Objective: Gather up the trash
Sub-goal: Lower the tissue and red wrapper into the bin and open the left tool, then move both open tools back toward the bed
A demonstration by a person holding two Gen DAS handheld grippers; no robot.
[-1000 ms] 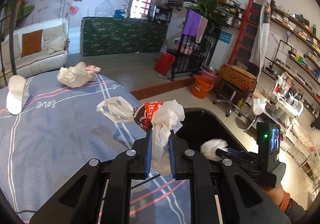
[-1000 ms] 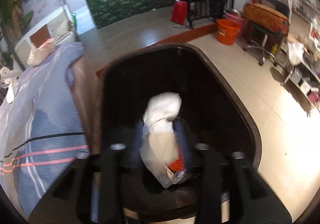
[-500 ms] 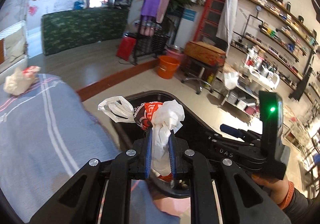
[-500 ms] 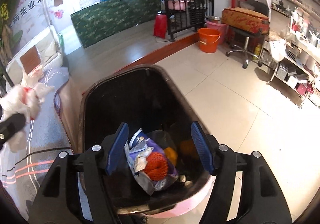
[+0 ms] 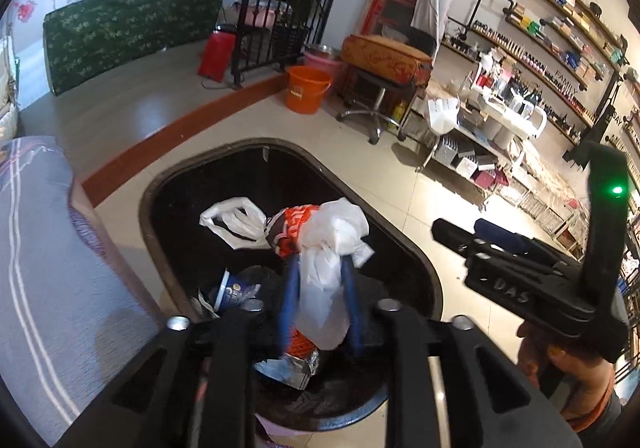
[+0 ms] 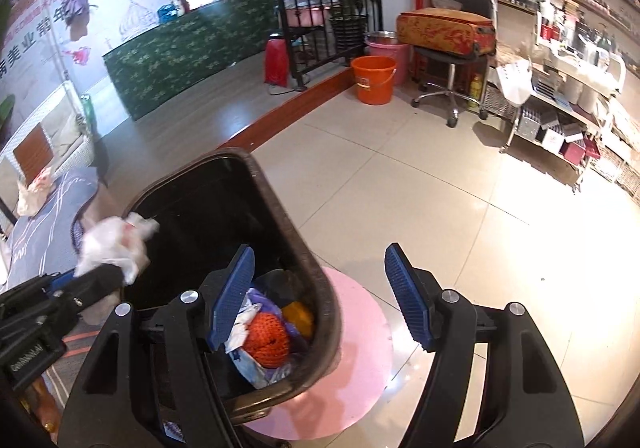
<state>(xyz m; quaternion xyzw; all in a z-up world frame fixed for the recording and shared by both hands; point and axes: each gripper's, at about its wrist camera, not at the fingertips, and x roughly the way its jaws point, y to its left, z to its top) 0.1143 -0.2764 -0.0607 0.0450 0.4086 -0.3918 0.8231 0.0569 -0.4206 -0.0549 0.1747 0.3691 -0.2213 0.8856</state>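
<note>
Moved: from over bed to over bin, both grippers; right one emptied, drawn off to bin's right.
Left gripper point(image 5: 318, 298): jaws opening, white bag point(image 5: 324, 288) between the pads, not yet dropped; contact with pads unclear, looks loose.
Bag: hangs above bin mouth, red-and-white wrapper point(image 5: 290, 228) and second white bag point(image 5: 236, 222) bunched at its top.
Right gripper point(image 6: 320, 296): jaws wide apart, nothing between; left pad over bin rim, right pad over pink base point(image 6: 360, 312).
Bin point(image 5: 416, 260): dark, open, partly full; cup point(image 5: 230, 290), orange net point(image 6: 266, 340), wrappers inside.
Bed point(image 5: 52, 268): touching bin's left side; more trash point(image 6: 34, 190) on it at far end.
Risk: loose upper bags may snag on a pad or spill over left rim onto bed, given bundle sits toward that side.
Risk 2: grippers near each other; clash likely if both swing back together.
Edges: bin rim close under both claws; bed edge left.
Room: tiled floor point(image 6: 460, 208) open to the right; orange bucket point(image 6: 374, 80), stool and shelves well apart.
</note>
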